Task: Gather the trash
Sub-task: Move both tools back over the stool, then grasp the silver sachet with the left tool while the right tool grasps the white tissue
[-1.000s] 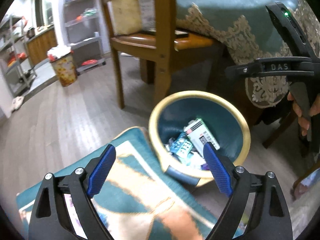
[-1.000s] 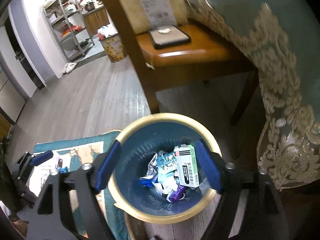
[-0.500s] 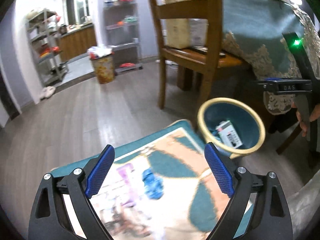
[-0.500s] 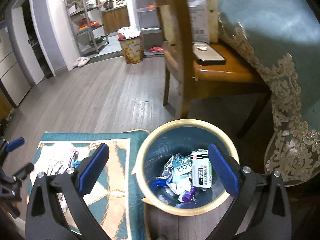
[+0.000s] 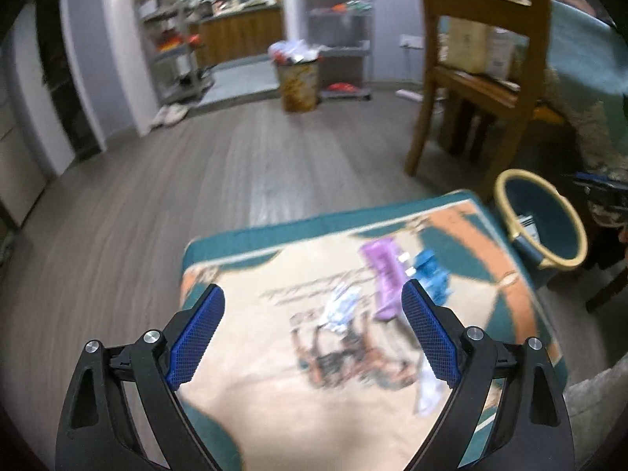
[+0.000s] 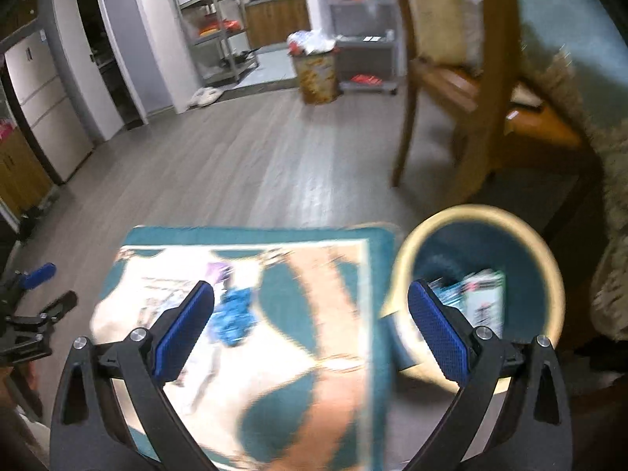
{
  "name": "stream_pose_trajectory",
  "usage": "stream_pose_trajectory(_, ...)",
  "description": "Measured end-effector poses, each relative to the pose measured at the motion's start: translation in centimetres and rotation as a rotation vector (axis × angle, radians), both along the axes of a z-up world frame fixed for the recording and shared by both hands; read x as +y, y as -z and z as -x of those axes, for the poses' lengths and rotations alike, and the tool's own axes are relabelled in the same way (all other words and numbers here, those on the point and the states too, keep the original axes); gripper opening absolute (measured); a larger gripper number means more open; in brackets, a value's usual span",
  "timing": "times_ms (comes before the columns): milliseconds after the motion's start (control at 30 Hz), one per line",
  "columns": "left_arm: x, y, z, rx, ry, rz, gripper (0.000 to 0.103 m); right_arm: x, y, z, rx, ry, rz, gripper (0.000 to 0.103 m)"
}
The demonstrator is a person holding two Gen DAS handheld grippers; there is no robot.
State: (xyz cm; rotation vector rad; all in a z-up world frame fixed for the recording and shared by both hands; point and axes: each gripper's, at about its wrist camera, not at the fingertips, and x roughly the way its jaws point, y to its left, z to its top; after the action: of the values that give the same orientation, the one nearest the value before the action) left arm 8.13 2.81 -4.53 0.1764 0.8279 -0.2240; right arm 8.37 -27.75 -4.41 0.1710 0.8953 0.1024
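Both my grippers, left gripper (image 5: 310, 337) and right gripper (image 6: 312, 329), gape wide, holding nothing, above the rug (image 5: 243, 392); purple wrapper (image 5: 382, 271) and blue wrapper (image 5: 431, 274) lie near the bin (image 5: 506, 184).

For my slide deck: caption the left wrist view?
Open left gripper above rug strewn with wrappers, bin at right.

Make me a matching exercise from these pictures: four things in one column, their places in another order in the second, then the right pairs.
Things:
1. purple wrapper
2. white box
3. wooden chair
4. left hand-held gripper

Places:
A. inside the blue bin
B. open above the rug
C. lying on the rug beside the blue wrapper
D. standing behind the bin, at the table

Pairs: 1-C, 2-A, 3-D, 4-B
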Motion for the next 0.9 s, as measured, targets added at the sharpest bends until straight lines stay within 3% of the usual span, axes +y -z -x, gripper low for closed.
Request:
stream_pose_trajectory(133,3.3,2.0,-0.4,0.057,-0.072,0.003,0.091,3.1,2.5,-1.2,0.079,-0.029,-0.057,0.097)
stream_pose_trajectory(367,4.9,3.8,-1.9,0.083,-0.105,0.037,0.091,7.7,5.9,-2.5,0.136,-0.133,0.059,0.097)
stream_pose_trajectory(467,5.0,4.8,-3.0,0.101,-0.108,0.03,0.091,9.1,8.3,-2.0,0.181,-0.171,0.055,0.097)
stream_pose_trajectory(600,4.9,5.8,-4.3,0.119,-0.097,0.023,0.091,11.3,10.5,-1.7,0.236,-0.265,0.069,0.086)
stream_pose_trajectory(700,4.7,6.7,-5.2,0.143,-0.084,0.047,0.091,13.6,12.1,-1.2,0.295,-0.358,0.066,0.071)
stream_pose_trajectory(867,3.5,8.4,-6.3,0.185,-0.048,0.03,0.091,15.2,14.1,-1.3,0.345,-0.418,0.088,0.062)
stream_pose_trajectory(900,3.3,8.7,-6.4,0.191,-0.042,0.028,0.091,15.2,14.3,-1.4,0.355,-0.43,0.086,0.055)
